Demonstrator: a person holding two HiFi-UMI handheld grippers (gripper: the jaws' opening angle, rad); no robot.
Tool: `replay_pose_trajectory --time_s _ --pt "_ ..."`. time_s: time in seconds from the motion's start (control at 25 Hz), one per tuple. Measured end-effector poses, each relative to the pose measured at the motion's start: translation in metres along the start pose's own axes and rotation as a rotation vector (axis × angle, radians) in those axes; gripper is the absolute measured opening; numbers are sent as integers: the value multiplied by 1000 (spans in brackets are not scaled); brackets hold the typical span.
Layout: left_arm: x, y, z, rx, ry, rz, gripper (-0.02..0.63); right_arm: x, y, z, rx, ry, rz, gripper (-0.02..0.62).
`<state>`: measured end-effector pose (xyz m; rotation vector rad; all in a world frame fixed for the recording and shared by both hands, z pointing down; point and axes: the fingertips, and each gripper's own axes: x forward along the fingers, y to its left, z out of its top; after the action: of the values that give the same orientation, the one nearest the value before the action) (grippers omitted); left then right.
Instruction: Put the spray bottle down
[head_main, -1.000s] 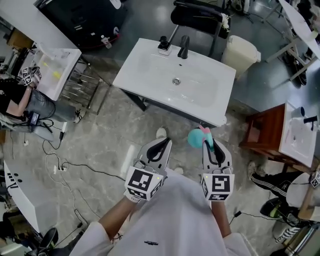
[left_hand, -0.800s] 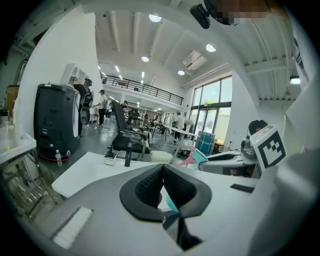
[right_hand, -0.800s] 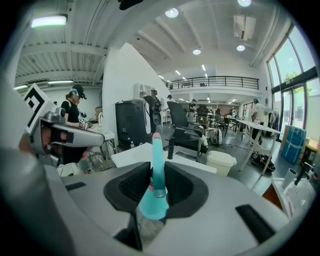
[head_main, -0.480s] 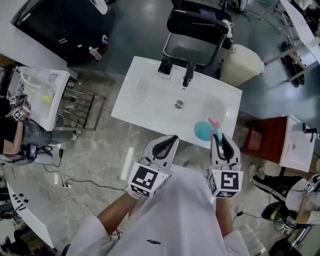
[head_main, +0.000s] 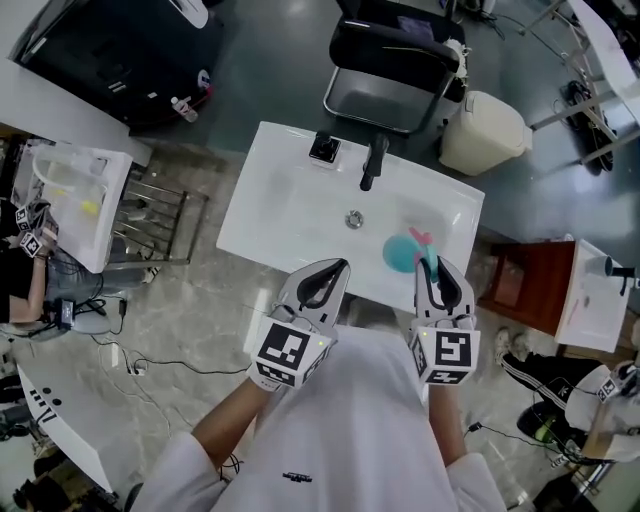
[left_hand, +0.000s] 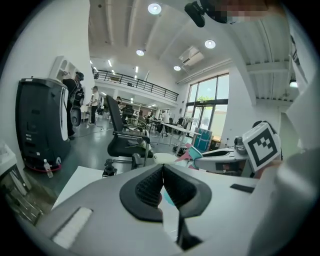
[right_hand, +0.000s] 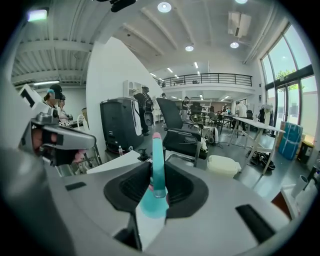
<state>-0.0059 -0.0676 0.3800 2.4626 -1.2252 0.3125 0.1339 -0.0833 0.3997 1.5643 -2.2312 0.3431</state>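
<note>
My right gripper (head_main: 433, 279) (right_hand: 157, 186) is shut on a teal spray bottle (head_main: 403, 252) (right_hand: 156, 170) with a pink tip, gripped at its neck. In the head view the bottle's round body hangs over the right part of the white washbasin (head_main: 290, 200). My left gripper (head_main: 321, 284) (left_hand: 162, 186) is beside it at the basin's near edge, its jaws shut on nothing. From the left gripper view, the bottle (left_hand: 194, 151) shows at the right.
A black faucet (head_main: 372, 162) and a small black dispenser (head_main: 324, 148) stand at the basin's far edge, the drain (head_main: 354, 219) in the middle. Behind the basin are a black chair (head_main: 395, 60) and a cream bin (head_main: 484, 133). A wire rack (head_main: 160, 220) stands left, a wooden cabinet (head_main: 522, 285) right.
Both grippers have moved forward from over the floor to the basin's near edge. The bottle now hangs over the basin's right part, still held by the right gripper.
</note>
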Motion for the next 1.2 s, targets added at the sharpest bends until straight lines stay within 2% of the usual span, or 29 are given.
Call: replay_pose_trajectory --time_s 0.4,0.68,1.04,1.2 --pt "29 3 4 -24 -1 33 5 39 -27 2 -34 -2 12 81" --pt "59 8 5 10 0 29 5 95 -48 11 -68 -15 17 83" --pt "90 29 -4 4 31 29 5 171 -65 11 -65 4 14 83" --pt "100 36 -6 -22 38 28 5 201 -70 10 -77 23 13 83"
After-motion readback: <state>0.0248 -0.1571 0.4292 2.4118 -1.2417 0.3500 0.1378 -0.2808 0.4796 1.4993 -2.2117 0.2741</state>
